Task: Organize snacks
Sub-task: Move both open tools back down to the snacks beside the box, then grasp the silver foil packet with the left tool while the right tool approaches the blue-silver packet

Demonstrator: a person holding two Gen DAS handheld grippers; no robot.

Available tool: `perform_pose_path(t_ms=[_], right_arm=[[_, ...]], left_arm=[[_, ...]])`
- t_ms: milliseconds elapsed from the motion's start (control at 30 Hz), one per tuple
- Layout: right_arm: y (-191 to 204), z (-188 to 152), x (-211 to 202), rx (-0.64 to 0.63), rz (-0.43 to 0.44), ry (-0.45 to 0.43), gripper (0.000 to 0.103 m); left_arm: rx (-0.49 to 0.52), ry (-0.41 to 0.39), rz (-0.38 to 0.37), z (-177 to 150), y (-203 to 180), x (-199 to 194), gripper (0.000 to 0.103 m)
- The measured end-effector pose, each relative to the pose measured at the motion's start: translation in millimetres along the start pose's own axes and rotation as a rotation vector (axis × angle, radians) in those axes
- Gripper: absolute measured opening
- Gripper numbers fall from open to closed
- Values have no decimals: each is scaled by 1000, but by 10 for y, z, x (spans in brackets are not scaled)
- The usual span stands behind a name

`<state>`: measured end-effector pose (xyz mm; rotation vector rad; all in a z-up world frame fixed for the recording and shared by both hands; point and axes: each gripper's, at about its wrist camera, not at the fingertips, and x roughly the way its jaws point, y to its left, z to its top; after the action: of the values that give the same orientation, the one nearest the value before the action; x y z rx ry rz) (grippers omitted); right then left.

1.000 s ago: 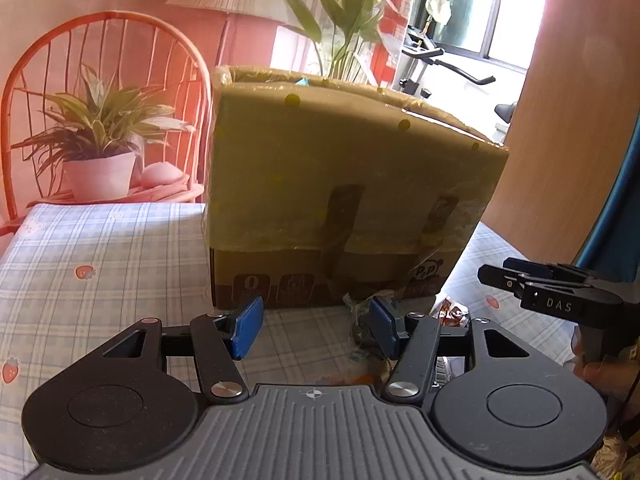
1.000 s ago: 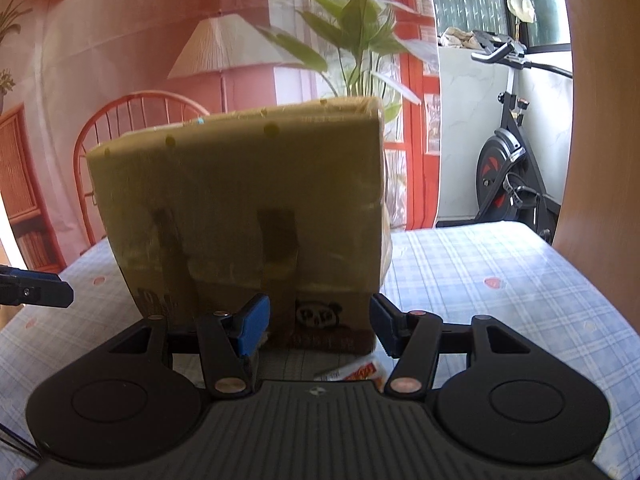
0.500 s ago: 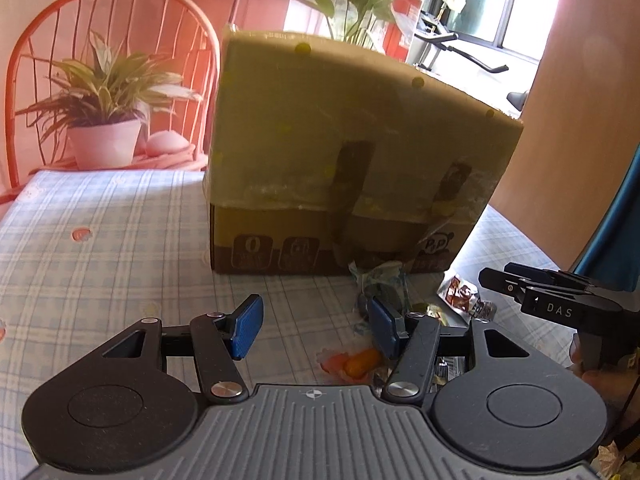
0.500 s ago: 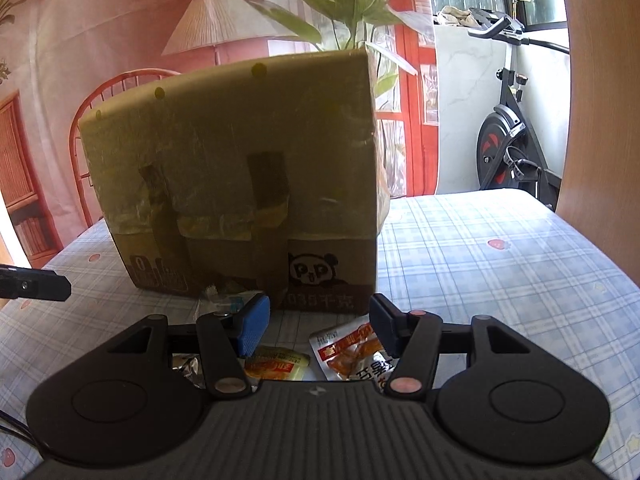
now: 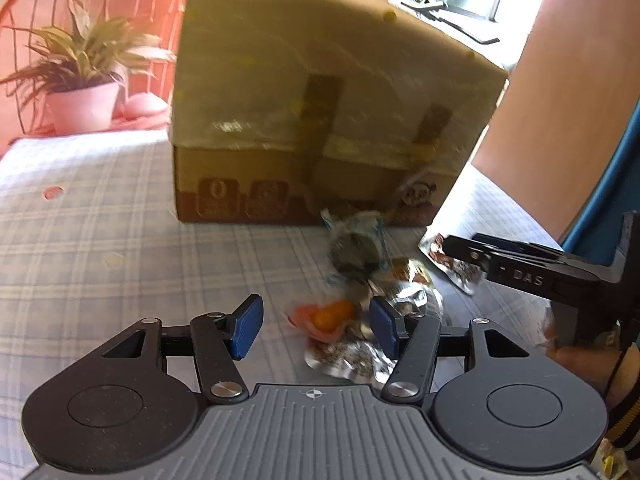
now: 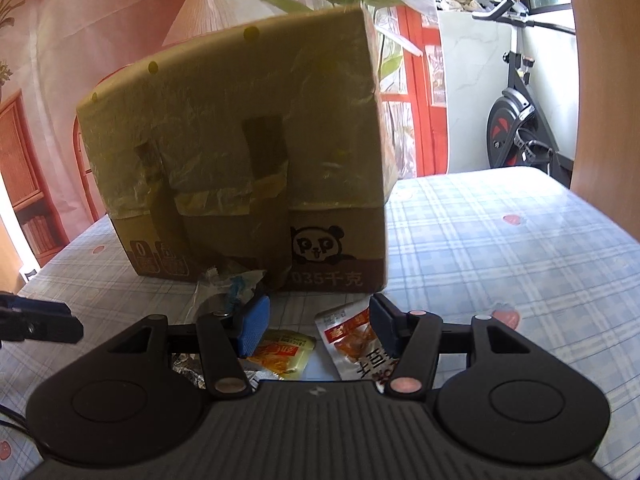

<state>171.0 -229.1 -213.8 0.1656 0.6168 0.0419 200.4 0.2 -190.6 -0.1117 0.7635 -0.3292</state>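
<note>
A pile of small snack packets lies on the checked tablecloth in front of a taped cardboard box [image 5: 320, 120], also in the right wrist view [image 6: 240, 160]. My left gripper [image 5: 316, 326] is open and empty just above an orange packet [image 5: 330, 316], with silver foil packets [image 5: 352, 360] below it and a clear blue-printed packet [image 5: 358, 240] farther off. My right gripper [image 6: 320, 326] is open and empty above a red-and-white packet [image 6: 354, 340] and a yellow packet [image 6: 282, 354]. The right gripper's fingers [image 5: 520, 268] show at the right of the left view.
A potted plant [image 5: 80, 80] on an orange chair stands beyond the table's far left. A wooden panel [image 5: 560, 100] rises at the right. An exercise bike [image 6: 520, 120] stands behind the table. Tablecloth [image 6: 500, 260] stretches to the right of the box.
Both grippers have tilted down and moved in toward the snack pile; the packets, mostly hidden a second ago, now lie between and under the fingers. Both stay open.
</note>
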Motion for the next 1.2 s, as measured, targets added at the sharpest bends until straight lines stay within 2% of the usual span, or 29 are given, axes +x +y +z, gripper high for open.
perform_pose_path(t_ms=[233,300,367,667,900,1033,1200], right_arm=[[116,-132,43,-51,26,22,59],[154,-164,28,-73,39,20,59],[180,-186,36,-93,61,19,62],[192,-217,83,-94,62,6,62],[106,-203,76,-49,84,12,62],[122,-208,81,-53,84,14,62],[124,-210,82,-54,91,11,62]], left_arm=[[12,44,-20,-153,-110,96,60],[-3,57,-28,-175,-112,110,51],[-19,69,-34,-192,-117,123,49],[-62,94,19,-227,-100,137,49],[-63,125,12,-239,-143,164,49],[-102,159,17,-262,-132,209,49],[-102,146,58,-236,-186,264,51]])
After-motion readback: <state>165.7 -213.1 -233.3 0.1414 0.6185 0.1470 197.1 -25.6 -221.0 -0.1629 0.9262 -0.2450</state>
